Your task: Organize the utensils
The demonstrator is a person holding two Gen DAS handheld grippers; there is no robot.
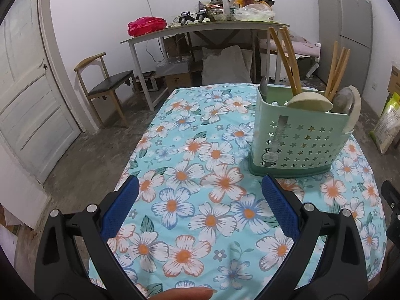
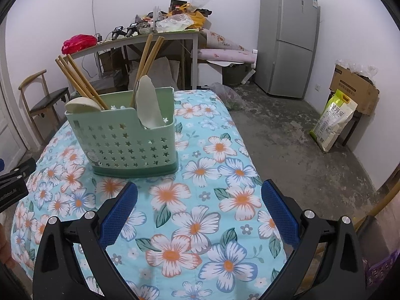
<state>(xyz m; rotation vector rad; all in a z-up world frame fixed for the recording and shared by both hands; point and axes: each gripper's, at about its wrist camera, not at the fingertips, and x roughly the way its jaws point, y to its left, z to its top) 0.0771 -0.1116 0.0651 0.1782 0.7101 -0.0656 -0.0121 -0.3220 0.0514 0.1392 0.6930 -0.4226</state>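
Observation:
A pale green utensil holder (image 1: 300,140) with star cut-outs stands upright on the floral tablecloth (image 1: 195,200). It holds wooden chopsticks (image 1: 287,57), cream spoons (image 1: 310,102) and a metal spoon (image 1: 346,100). In the right wrist view the holder (image 2: 122,140) sits left of centre with chopsticks (image 2: 80,82) and a cream spoon (image 2: 150,105) in it. My left gripper (image 1: 200,187) is open and empty, just in front and left of the holder. My right gripper (image 2: 200,187) is open and empty, in front and right of it.
A cluttered grey table (image 1: 205,28) and a chair (image 1: 105,85) stand behind. A door (image 1: 27,80) is at left. A fridge (image 2: 287,37), a cardboard box (image 2: 355,85) and a rice bag (image 2: 332,120) stand at right on the concrete floor.

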